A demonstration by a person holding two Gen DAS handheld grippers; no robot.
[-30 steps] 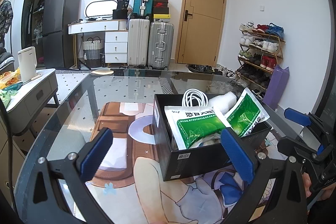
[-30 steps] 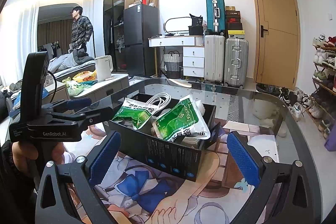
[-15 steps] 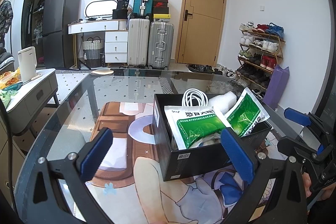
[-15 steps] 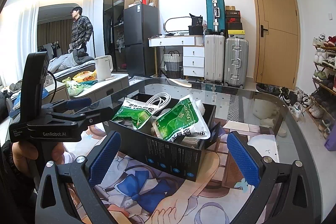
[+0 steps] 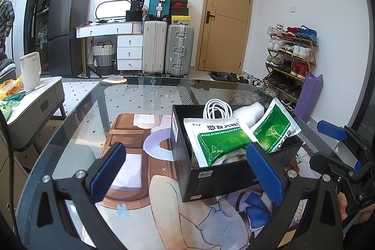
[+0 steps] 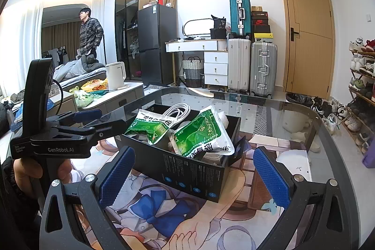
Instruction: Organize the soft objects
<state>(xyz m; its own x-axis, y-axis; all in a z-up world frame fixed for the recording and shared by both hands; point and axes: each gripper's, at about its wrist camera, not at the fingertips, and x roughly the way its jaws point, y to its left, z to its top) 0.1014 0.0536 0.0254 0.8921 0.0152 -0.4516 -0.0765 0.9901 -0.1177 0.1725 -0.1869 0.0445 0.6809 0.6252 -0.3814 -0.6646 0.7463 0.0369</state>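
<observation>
A black box (image 5: 220, 177) (image 6: 182, 175) stands on the glass table. It holds two green and white soft packets (image 5: 218, 142) (image 5: 274, 130), a coiled white cable (image 5: 216, 109) and a white foam roll (image 5: 248, 110). The packets (image 6: 150, 125) (image 6: 204, 135) stick out above the rim. My left gripper (image 5: 187, 172) is open and empty, just in front of the box's left part. My right gripper (image 6: 192, 175) is open and empty, facing the box from the other side. Each gripper shows in the other's view (image 5: 337, 156) (image 6: 77, 128).
The glass table (image 5: 131, 95) lies over a printed cartoon mat (image 5: 140, 179). A grey side table (image 5: 30, 97) with a white kettle (image 5: 30, 72) stands to the left. Suitcases (image 5: 168, 48), a door and a shoe rack (image 5: 290, 57) are at the back. A person (image 6: 90, 34) stands far off.
</observation>
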